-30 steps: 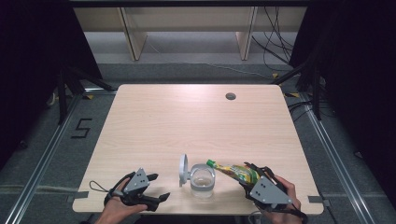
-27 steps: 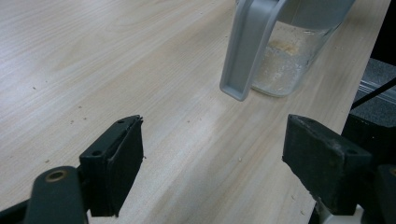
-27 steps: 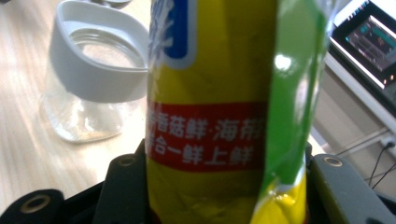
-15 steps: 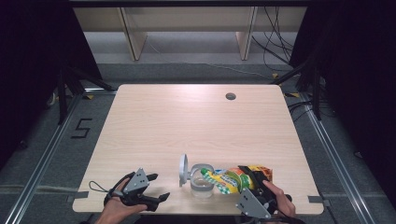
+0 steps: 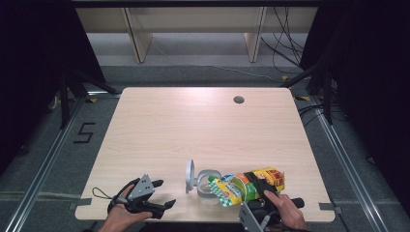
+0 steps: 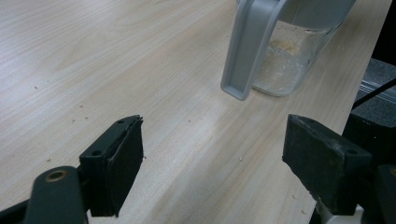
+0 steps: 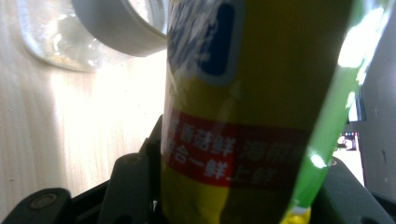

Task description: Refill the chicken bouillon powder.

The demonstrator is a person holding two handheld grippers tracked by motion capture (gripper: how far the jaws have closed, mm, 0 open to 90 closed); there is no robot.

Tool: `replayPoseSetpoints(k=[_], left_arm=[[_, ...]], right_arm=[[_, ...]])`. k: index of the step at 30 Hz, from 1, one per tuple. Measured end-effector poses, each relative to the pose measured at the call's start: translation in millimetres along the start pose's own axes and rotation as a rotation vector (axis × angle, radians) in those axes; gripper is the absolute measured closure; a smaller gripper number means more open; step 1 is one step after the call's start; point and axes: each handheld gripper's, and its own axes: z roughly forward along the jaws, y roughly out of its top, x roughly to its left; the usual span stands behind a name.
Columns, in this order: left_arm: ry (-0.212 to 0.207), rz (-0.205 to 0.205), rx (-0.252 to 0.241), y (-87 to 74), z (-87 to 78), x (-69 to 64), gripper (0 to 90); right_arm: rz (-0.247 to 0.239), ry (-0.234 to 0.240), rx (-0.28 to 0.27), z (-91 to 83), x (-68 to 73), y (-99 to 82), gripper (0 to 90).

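Observation:
A clear glass jar (image 5: 207, 187) with a grey flip lid (image 5: 190, 175) standing open sits near the table's front edge; pale crumbs lie in its bottom (image 6: 285, 60). My right gripper (image 5: 256, 186) is shut on a yellow and green snack bag (image 5: 232, 189), its jaws having just been closing a little tighter on the bag between them. The bag lies tilted, its green end at the jar's mouth. In the right gripper view the bag (image 7: 252, 93) rises between the jaws, with the jar (image 7: 60, 42) behind it. My left gripper (image 5: 164, 193) rests open on the table left of the jar, nothing in it (image 6: 215, 140).
The wooden table (image 5: 203, 125) has a round cable hole (image 5: 238, 100) at the back right. Small crumbs are scattered on the wood near the jar. Shelving and cables stand on the floor beyond the far edge.
The right hand has drawn back to the table's front edge and swung the bag leftward, bringing its green end over the jar's mouth. The left gripper has stayed put.

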Motion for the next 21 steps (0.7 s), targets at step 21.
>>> replayPoseSetpoints(k=[21], left_arm=[[0.006, -0.015, 0.007, -0.6, -0.1, -0.6, 19.6]], right_arm=[[-0.200, -0.087, 0.091, -1.2, 11.6, 11.1, 54.3]])
